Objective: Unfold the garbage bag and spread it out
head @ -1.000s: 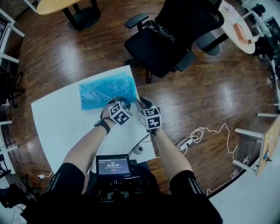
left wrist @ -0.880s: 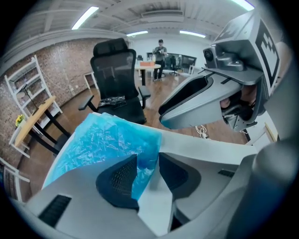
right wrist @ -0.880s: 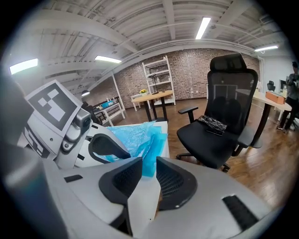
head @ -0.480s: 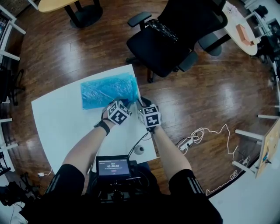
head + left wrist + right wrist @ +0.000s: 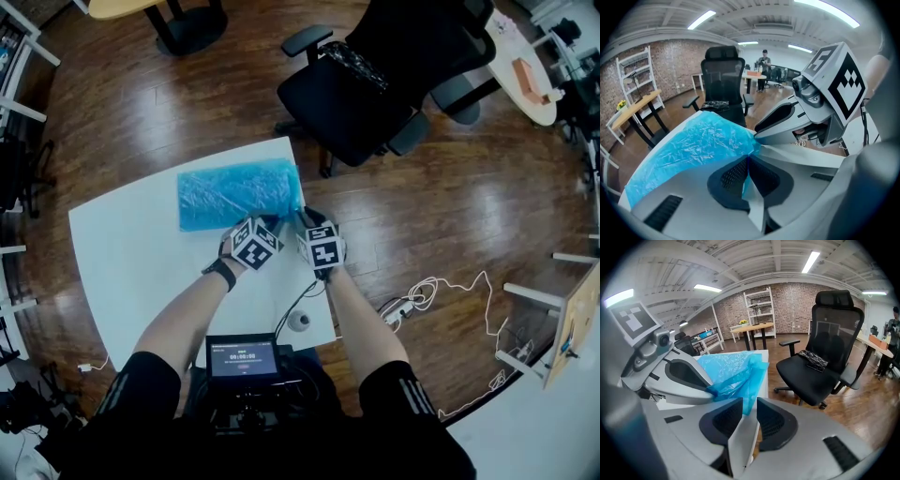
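Jaws on my left gripper [image 5: 749, 158] have just snapped shut and now pinch the near right corner of the blue garbage bag [image 5: 234, 192]. A second ago they stood wide apart. Jaws on my right gripper [image 5: 749, 404] stand a little apart, same as before. A fold of the bag hangs between them, not squeezed. The bag lies at the far right corner of the white worktop [image 5: 131, 272].

Black white-striped sleeves [image 5: 150, 375], black wristband [image 5: 222, 271], grey left gripper [image 5: 748, 158], right gripper [image 5: 750, 401], black-and-white marker cubes [image 5: 255, 242]
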{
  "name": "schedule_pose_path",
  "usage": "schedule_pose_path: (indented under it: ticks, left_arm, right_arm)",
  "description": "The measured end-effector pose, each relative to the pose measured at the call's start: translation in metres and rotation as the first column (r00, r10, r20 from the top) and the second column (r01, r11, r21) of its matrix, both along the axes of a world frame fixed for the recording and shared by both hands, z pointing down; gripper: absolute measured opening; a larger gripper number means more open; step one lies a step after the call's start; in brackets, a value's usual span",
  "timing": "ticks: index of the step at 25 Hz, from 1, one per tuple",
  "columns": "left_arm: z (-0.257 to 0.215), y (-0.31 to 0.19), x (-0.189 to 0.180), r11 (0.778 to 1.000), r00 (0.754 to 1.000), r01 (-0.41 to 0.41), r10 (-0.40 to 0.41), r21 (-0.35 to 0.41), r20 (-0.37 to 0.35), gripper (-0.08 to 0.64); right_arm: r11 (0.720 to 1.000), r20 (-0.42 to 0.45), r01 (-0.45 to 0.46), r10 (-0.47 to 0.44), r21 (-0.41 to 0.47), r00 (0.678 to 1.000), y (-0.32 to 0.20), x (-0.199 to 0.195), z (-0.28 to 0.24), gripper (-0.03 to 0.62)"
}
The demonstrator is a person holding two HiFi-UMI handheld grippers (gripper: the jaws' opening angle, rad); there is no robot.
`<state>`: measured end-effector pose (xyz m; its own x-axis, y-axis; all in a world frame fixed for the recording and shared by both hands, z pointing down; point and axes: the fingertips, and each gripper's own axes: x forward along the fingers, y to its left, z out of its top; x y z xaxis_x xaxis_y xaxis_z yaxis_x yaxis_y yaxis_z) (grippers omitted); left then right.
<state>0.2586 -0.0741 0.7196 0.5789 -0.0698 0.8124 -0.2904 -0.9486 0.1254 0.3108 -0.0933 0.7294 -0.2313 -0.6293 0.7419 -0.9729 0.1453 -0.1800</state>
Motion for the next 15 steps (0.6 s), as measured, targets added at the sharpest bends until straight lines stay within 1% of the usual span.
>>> schedule_pose_path:
  ticks: [4, 9, 11, 15]
  left_arm:
    - [0.0, 0.002, 0.0, 1.0, 1.0, 0.0, 0.0, 0.003, -0.004, 0.001]
    - [0.002, 0.001, -0.002, 1.0, 1.0, 0.007, -0.007, 0.005, -0.004, 0.001]
    - [0.002, 0.001, -0.002, 1.0, 1.0, 0.01, -0.01, 0.006, -0.005, 0.001]
    - [0.001, -0.001, -0.001, 1.0, 1.0, 0.021, -0.021, 0.006, -0.015, 0.001]
  right_arm:
    - [1.0, -0.003, -0.001, 0.001, -0.003, 1.0, -0.002, -0.002, -0.005, 0.118]
    - [0.998, -0.005, 0.011, -0.011, 0.06, 1.0, -0.008, -0.005, -0.019, 0.119]
    - [0.998, -0.004, 0.024, -0.024, 0.05, 1.0, -0.01, -0.009, -0.019, 0.127]
    - [0.999, -0.03, 0.035, -0.035, 0.004, 0.999, -0.01, -0.009, -0.008, 0.127]
